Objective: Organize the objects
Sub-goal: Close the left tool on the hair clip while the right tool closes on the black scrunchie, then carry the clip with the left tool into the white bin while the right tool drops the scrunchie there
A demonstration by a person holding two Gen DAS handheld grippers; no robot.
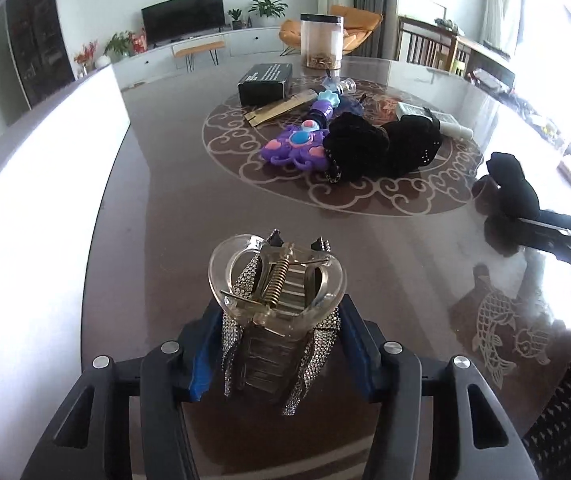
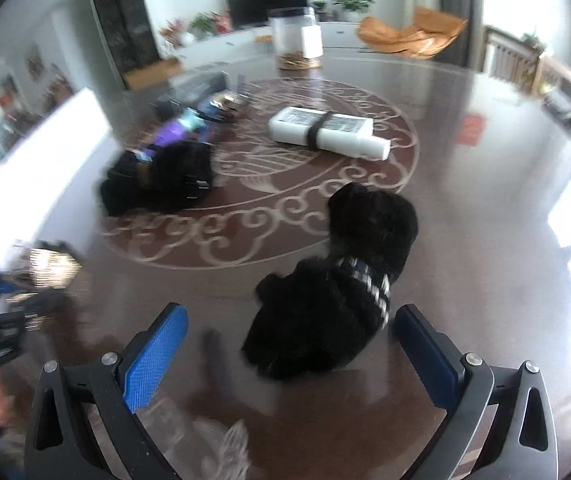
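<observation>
The left wrist view looked low across the round table (image 1: 157, 216) toward the television (image 1: 183, 14), a clear hair claw (image 1: 275, 280) filling its near foreground. The right wrist view faced the same wall from further right, looking down more steeply. Both shared the lidded jar (image 1: 322, 42) and the white packet (image 2: 327, 132).

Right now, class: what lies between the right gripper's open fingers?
A black fluffy hair accessory lies on the table between the right gripper fingers, shown in the right wrist view.

Patterned table (image 1: 165, 200) under assorted clutter (image 1: 317, 120)
</observation>
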